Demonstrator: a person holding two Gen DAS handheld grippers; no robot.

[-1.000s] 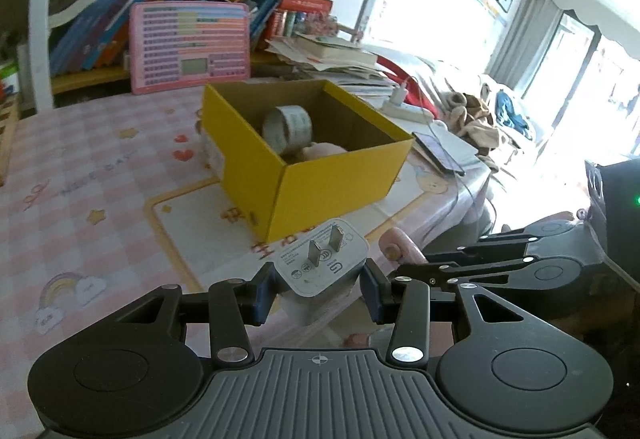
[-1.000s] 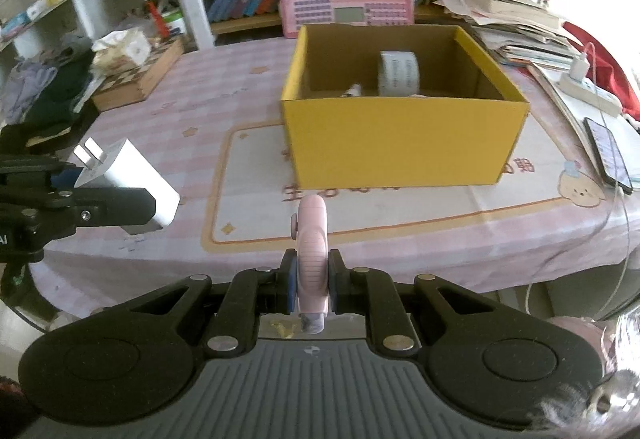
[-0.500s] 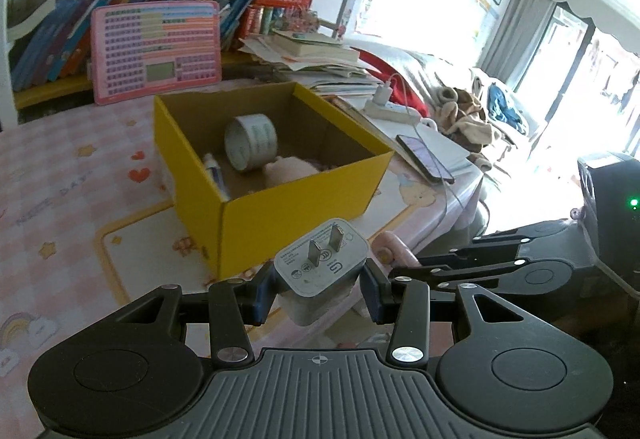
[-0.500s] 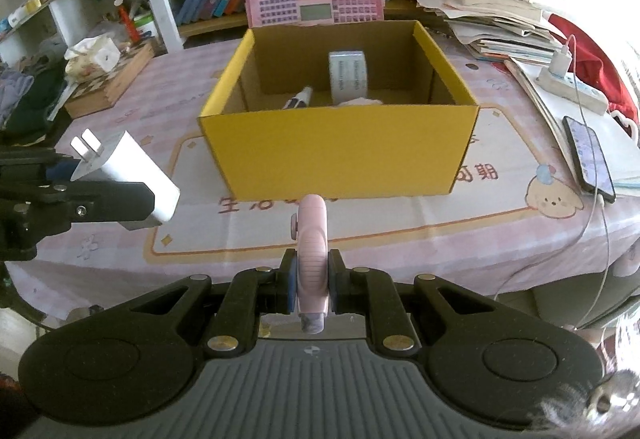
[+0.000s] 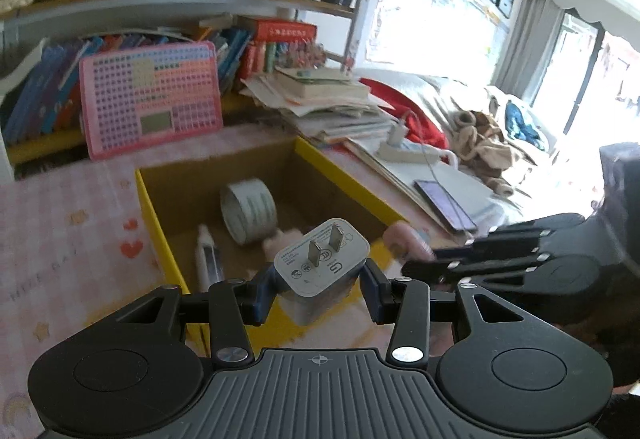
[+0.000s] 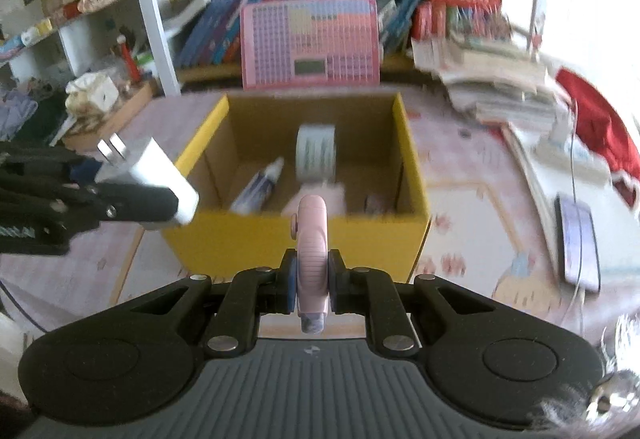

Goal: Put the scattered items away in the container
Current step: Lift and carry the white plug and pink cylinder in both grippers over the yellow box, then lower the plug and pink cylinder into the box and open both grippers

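Both grippers are loaded. Left gripper (image 5: 320, 289) is clamped on a white plug-in charger (image 5: 322, 265), prongs pointing up and away, held just short of the near wall of the yellow cardboard box (image 5: 158, 215). Right gripper (image 6: 313, 275) is squeezed tight on a slim pink device (image 6: 313, 239), upright between the pads, its tip over the box's near wall (image 6: 296, 239).

Inside the open box, a roll of tape (image 6: 316, 153) stands on edge at about twelve o'clock from the pink device, a tube (image 6: 260, 185) lies at eleven o'clock, and something pale pink (image 6: 320, 195) sits just behind the device, too blurred to name.

From the right wrist view the charger (image 6: 156, 175) and left gripper come in at nine o'clock. Beyond the box a pink keyboard toy (image 6: 310, 41) leans against the bookshelf (image 6: 200, 35). At three o'clock a phone (image 6: 578, 239) lies on the checked tablecloth (image 6: 460, 199).
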